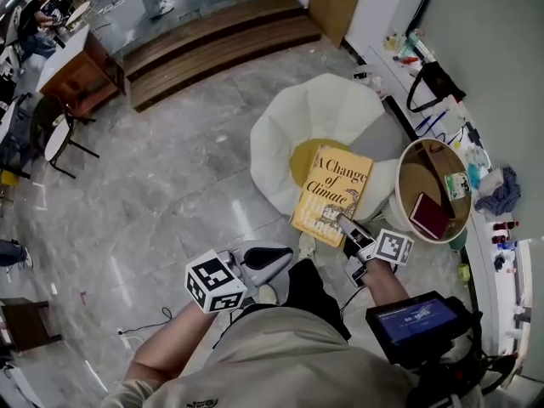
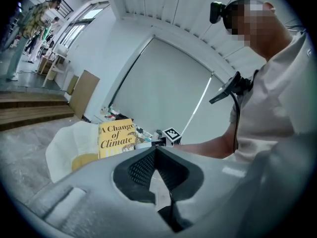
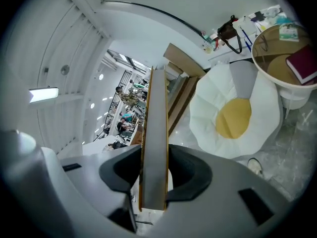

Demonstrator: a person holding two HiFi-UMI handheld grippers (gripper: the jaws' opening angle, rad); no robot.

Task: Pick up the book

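A yellow book [image 1: 331,195] titled "A Change of Climate" hangs in the air above a white egg-shaped cushion [image 1: 314,113] with a yellow centre. My right gripper [image 1: 347,226] is shut on the book's lower right corner. In the right gripper view the book [image 3: 154,148] stands edge-on between the two pads of the right gripper [image 3: 154,167]. My left gripper [image 1: 285,257] floats lower left of the book, apart from it. Its jaws meet at the tips with nothing between them [image 2: 156,151]. The left gripper view shows the book's cover [image 2: 116,138] ahead.
A round wooden basket [image 1: 408,155] holding a maroon book [image 1: 429,215] stands right of the cushion. A cluttered ledge [image 1: 442,109] runs along the right wall. Wooden steps [image 1: 212,45] and a desk [image 1: 81,70] lie at the far left.
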